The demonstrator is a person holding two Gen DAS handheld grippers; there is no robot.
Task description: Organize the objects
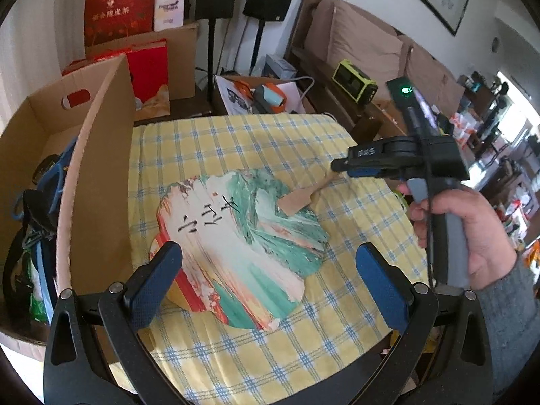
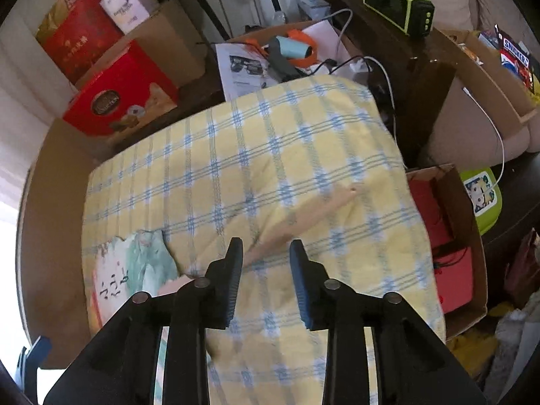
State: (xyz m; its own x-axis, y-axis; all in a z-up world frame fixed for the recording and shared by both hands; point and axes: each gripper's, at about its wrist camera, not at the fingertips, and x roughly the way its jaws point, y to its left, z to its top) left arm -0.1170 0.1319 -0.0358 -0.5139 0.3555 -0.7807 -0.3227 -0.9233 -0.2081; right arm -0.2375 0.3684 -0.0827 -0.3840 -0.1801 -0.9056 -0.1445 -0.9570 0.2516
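The step in hand looks like picking up the painted fan (image 1: 243, 246), which lies flat on the checked cloth (image 1: 303, 141), right of the cardboard box (image 1: 101, 155). Right gripper (image 2: 266, 263), fingers wide, straddles the wooden handle (image 2: 303, 216); next it must close there. Left gripper (image 1: 270, 270) hangs wide over the fan's near edge.

A fan (image 1: 243, 239) lies flat on the cloth-covered worktop (image 1: 270, 141), its handle (image 1: 303, 195) pointing away to the right. Left of it stands an open box (image 1: 98, 168) holding a bag (image 1: 37, 209). Behind the worktop, more boxes (image 1: 148, 67) are stacked.
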